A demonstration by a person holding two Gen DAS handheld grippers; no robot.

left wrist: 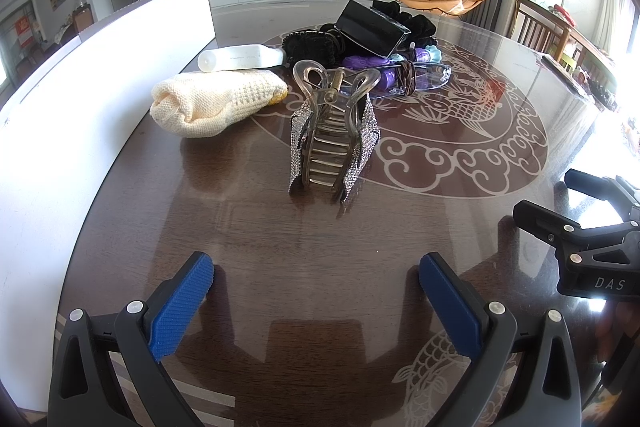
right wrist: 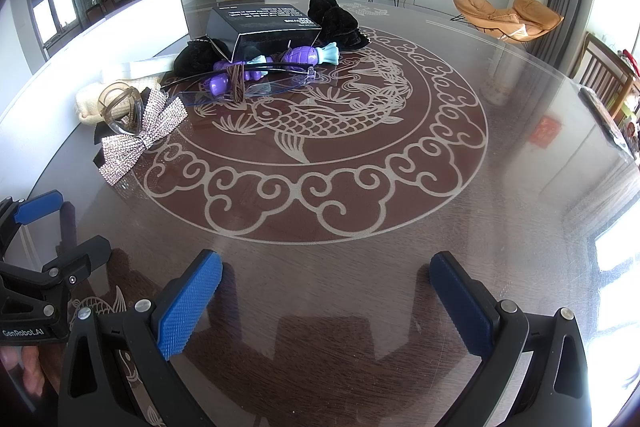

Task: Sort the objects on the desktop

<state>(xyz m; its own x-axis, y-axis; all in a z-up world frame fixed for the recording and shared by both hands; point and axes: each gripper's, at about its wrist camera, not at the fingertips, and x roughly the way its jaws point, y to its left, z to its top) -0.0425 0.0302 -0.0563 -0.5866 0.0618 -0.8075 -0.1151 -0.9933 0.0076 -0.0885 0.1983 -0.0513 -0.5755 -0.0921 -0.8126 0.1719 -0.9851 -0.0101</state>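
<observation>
Left wrist view, L to R: white bin (left wrist: 60, 99), cream knit cloth (left wrist: 212, 103), white bottle (left wrist: 240, 58), rhinestone hair claw (left wrist: 334, 131) upright on table (left wrist: 248, 227) w/ teeth clenched, dark pile beyond. Left gripper (left wrist: 316, 279) and right gripper (right wrist: 326, 277) both spread wide, holding nothing.

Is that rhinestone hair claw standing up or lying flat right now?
Standing. The hair claw rests on its teeth tips on the table, finger loops pointing up, teeth closed together. The left gripper is open, short of it.
</observation>
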